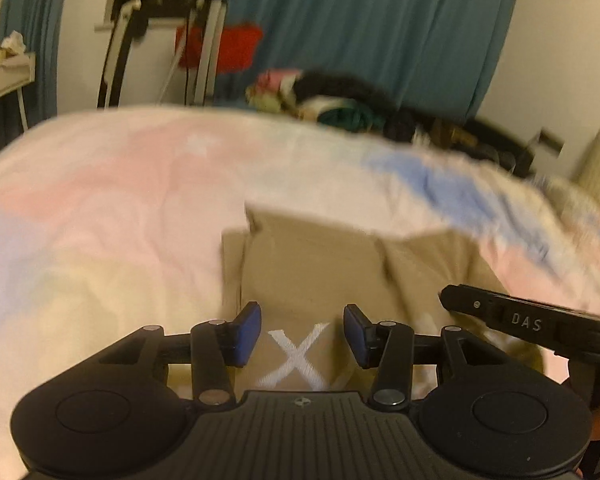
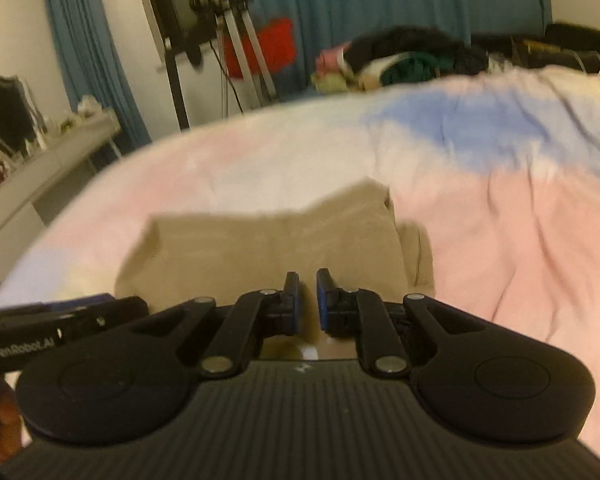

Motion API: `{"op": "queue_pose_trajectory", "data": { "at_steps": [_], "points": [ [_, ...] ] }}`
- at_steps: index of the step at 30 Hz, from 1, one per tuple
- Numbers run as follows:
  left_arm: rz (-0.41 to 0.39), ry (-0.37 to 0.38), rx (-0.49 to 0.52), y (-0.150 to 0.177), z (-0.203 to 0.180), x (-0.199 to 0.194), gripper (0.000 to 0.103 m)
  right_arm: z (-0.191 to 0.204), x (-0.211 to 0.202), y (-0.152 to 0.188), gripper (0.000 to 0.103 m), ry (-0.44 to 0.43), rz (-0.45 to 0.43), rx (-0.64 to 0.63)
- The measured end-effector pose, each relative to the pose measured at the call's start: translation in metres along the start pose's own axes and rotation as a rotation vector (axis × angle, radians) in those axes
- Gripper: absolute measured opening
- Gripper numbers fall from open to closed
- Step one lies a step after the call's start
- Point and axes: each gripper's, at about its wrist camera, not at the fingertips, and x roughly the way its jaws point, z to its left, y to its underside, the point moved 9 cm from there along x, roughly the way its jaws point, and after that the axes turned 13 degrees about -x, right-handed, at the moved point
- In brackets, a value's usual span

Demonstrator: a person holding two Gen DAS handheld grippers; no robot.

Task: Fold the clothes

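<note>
While the two views are blurred, the biggest thing in both is the bed point(image 1: 100, 184), covered with a pastel sheet in pink, white and blue. Behind its far edge hang teal curtains point(image 1: 360, 20), and a pile point(image 2: 404, 60) of mixed dark and coloured clothes lies at the far right corner. A tripod point(image 2: 236, 36) stands past the far edge, with something red just behind it.

On the near part of the bed, close to the near edge, lies the beige garment point(image 2: 268, 244). It is already folded into a compact, roughly rectangular packet; some layers stick out a little at its right side. A white X mark point(image 1: 300, 360) shows on the cloth at its near end.

The left gripper point(image 1: 302, 336) hangs above this near end with its jaws about half open. The blue pads point(image 1: 246, 332) do not press on anything; the cloth only shows between them from below. The right gripper point(image 2: 307, 300) is nearly closed, with only a thin gap, and I see no cloth caught in it.

My judgement: this garment looks almost finished, perhaps one more fold or only some tidying of the right side is left. The pile at the far corner seems to be not folded yet, so most of the task remains.
</note>
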Motion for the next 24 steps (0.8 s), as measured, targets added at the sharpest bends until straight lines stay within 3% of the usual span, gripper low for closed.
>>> {"op": "queue_pose_trajectory", "data": {
  "at_steps": [3,9,13,16,21,22,23,24],
  "points": [
    [0.009,-0.011,0.026,0.005,0.001,0.000,0.048,0.000,0.000,0.002,0.013,0.001,0.006,0.017],
    [0.014,0.005,0.005,0.010,-0.004,-0.031,0.048,0.017,-0.045,-0.015,0.013,-0.009,-0.053,0.000],
    [0.035,-0.045,0.017,0.019,-0.008,-0.042,0.049,0.026,-0.053,-0.002,0.013,-0.009,0.009,-0.025],
    [0.042,-0.045,-0.021,0.021,-0.004,-0.052,0.049,0.029,-0.042,0.017,0.013,-0.022,0.111,-0.015],
    [0.084,0.055,-0.180,0.022,0.005,-0.083,0.056,0.026,-0.041,0.017,0.014,-0.033,0.108,0.037],
    [0.098,0.096,-0.217,0.024,0.006,-0.089,0.058,0.025,-0.045,0.014,0.020,-0.039,0.092,0.065],
    [0.112,0.134,-0.255,0.026,0.007,-0.094,0.063,0.023,-0.049,0.010,0.034,-0.045,0.076,0.092],
    [0.125,0.171,-0.293,0.028,0.008,-0.099,0.065,0.022,-0.053,0.007,0.070,-0.053,0.058,0.121]
  ]
}}
